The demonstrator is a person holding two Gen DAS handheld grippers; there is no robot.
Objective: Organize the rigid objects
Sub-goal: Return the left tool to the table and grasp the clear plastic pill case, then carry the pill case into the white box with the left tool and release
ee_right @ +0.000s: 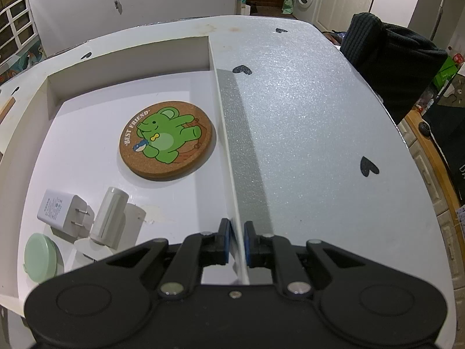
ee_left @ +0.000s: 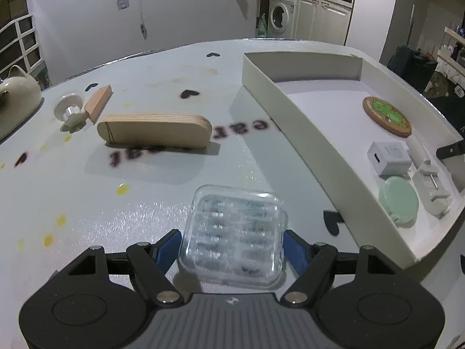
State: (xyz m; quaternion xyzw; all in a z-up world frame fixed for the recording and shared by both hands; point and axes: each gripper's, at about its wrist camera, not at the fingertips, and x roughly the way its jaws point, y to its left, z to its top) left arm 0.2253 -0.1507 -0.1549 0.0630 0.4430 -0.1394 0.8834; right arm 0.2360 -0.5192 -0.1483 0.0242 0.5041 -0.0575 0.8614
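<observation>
Clear plastic case (ee_left: 232, 235) between left fingers (ee_left: 167, 247).

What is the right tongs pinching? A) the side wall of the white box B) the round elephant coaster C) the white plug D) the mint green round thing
A: the right tongs sit with one blue finger on each side of the white box's thin side wall, shut on it, while the elephant coaster lies untouched inside the box.
</observation>
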